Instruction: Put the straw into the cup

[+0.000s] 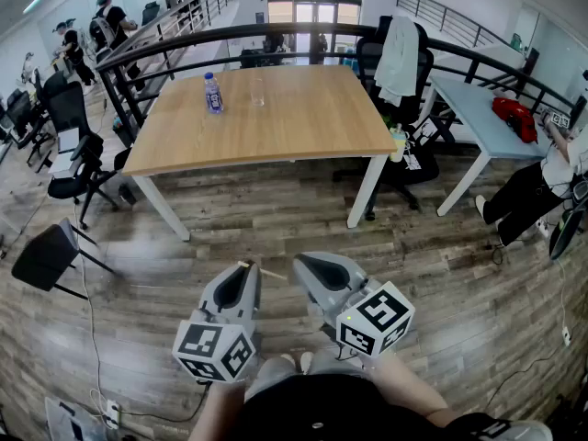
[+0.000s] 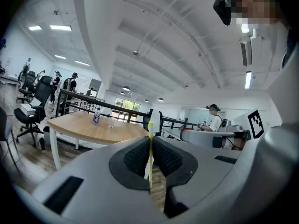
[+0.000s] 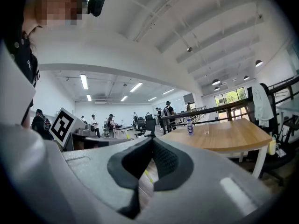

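Open floor point(image 1: 276, 219) up to the table point(image 1: 303, 122), bottle point(image 1: 213, 93) just beside the cup point(image 1: 257, 90) — railing point(image 1: 230, 33) close behind

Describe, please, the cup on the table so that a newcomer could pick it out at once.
Find the light wooden table with white legs before the black railing. Near its far edge stand a water bottle with a blue label and, to its right in the head view, the small clear cup. The cup is shorter, colourless and unlabelled.
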Demonstrator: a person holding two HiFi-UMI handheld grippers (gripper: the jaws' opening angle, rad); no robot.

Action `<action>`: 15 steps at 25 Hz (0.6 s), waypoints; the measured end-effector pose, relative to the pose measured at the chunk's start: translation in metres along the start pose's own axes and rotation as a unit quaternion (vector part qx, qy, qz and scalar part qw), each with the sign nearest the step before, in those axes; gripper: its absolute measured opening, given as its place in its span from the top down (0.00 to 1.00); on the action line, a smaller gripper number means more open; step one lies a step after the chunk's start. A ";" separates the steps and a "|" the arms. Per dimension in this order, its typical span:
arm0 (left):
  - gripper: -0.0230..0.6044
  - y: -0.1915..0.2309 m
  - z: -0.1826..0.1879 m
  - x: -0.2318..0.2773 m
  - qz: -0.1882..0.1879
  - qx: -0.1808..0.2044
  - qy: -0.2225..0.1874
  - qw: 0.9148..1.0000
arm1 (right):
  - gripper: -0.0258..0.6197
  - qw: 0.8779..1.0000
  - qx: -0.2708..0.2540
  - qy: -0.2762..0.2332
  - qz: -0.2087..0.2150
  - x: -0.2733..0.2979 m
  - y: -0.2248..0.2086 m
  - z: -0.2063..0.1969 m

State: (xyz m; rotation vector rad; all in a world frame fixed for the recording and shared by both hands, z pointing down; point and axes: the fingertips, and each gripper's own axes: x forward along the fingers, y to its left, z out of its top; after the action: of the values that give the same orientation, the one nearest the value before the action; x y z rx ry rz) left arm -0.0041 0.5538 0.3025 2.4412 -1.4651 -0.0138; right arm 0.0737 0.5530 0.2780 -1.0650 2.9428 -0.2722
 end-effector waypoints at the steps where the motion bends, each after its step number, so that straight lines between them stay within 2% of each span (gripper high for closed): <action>1: 0.91 0.000 0.000 0.001 -0.002 0.000 0.001 1.000 | 0.96 1.000 0.002 -0.004 -0.001 0.000 -0.001 0.001; 9: 0.91 -0.003 0.004 0.002 -0.018 0.002 -0.003 1.000 | 0.96 1.000 0.000 -0.010 -0.004 0.002 0.002 0.005; 15: 0.91 0.005 0.002 0.002 -0.030 -0.005 0.002 1.000 | 0.96 0.999 0.026 -0.022 -0.024 0.005 0.000 0.003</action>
State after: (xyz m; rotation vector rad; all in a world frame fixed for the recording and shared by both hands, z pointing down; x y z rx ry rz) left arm -0.0075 0.5498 0.3021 2.4750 -1.3877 -0.0285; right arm 0.0697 0.5493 0.2757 -1.1206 2.8575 -0.3197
